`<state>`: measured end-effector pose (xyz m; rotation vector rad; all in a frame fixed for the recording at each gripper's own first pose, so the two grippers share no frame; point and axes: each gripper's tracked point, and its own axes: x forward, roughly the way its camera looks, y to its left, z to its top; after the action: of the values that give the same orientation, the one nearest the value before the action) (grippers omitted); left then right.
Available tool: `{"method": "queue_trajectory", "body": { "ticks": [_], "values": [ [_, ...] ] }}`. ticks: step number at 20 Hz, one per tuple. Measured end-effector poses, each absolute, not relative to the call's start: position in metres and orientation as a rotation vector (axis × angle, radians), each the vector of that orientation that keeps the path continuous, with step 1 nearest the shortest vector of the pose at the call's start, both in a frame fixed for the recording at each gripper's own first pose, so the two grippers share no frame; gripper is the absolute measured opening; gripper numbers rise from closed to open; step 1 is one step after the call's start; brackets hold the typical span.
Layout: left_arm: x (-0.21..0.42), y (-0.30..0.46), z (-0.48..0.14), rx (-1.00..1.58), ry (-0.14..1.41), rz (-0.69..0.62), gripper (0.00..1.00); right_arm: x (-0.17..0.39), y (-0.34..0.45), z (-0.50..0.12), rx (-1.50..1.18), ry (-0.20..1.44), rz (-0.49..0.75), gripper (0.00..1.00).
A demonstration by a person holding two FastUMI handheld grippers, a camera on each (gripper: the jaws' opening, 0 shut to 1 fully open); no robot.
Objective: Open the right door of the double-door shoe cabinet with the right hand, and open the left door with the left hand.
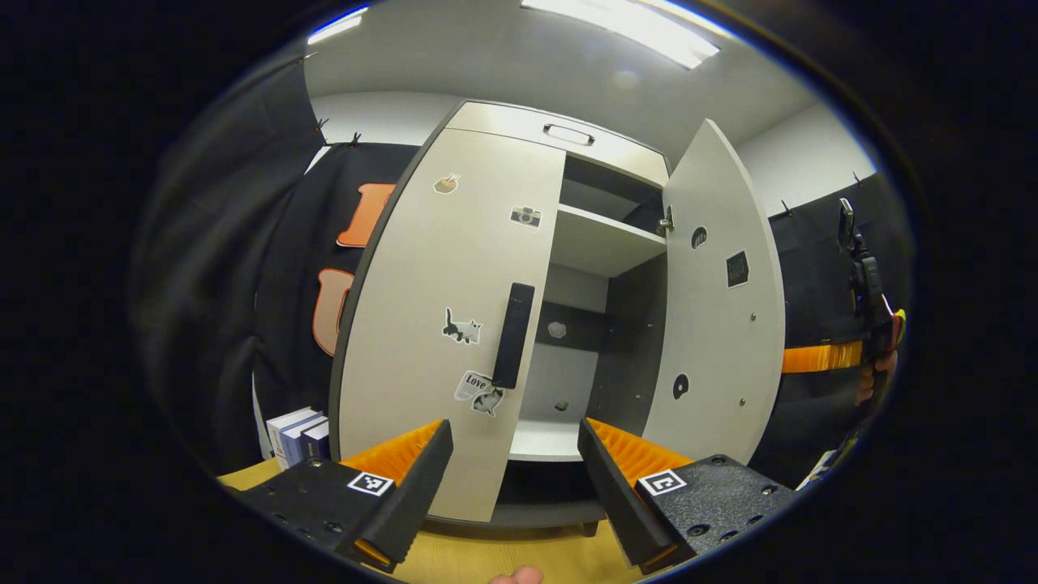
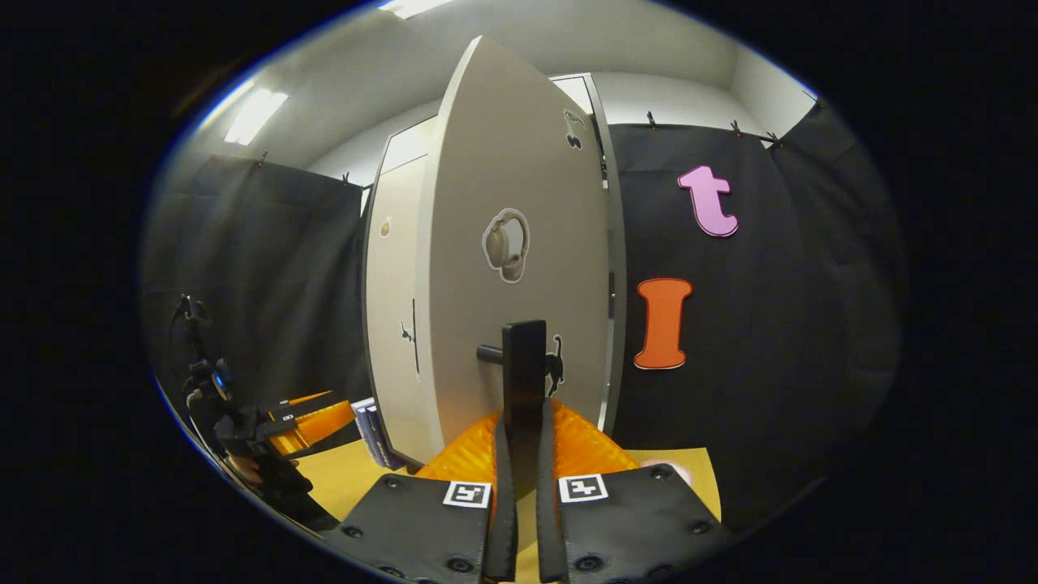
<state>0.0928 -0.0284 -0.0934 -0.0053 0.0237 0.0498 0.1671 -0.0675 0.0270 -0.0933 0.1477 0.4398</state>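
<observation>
The pale shoe cabinet (image 1: 559, 134) stands straight ahead in the left gripper view. Its left door (image 1: 438, 324) is closed and carries a black vertical handle (image 1: 513, 334). My left gripper (image 1: 515, 478) is open, a short way in front of and below that handle, touching nothing. The right door (image 1: 718, 308) is swung wide open. In the right gripper view that right door (image 2: 519, 203) faces me, and my right gripper (image 2: 519, 458) is shut on its black handle (image 2: 524, 365). The right gripper (image 1: 869, 324) also appears far right in the left gripper view, and the left gripper (image 2: 280, 430) at lower left in the right gripper view.
Inside the cabinet are a shelf (image 1: 604, 243) and a pale bottom board (image 1: 543, 442). A few book-like boxes (image 1: 296, 434) stand by the cabinet's left foot, on the yellow wooden surface (image 1: 486, 560). Black cloth walls flank the cabinet on both sides.
</observation>
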Motion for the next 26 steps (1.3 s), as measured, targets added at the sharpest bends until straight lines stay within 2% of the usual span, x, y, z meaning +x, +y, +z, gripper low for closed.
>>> {"method": "queue_trajectory", "body": {
  "ticks": [6, 17, 26],
  "values": [
    [0.094, -0.041, -0.096, -0.013, 0.031, 0.013, 0.95, 0.165, -0.085, 0.029, -0.082, 0.147, 0.394, 0.16],
    [0.088, -0.028, -0.096, 0.013, 0.028, 0.035, 0.94, 0.172, -0.117, 0.030, -0.101, 0.125, 0.304, 0.16],
    [0.093, -0.020, -0.093, 0.013, 0.031, 0.050, 0.94, 0.167, -0.119, 0.031, -0.076, 0.120, 0.290, 0.15]
  ]
}}
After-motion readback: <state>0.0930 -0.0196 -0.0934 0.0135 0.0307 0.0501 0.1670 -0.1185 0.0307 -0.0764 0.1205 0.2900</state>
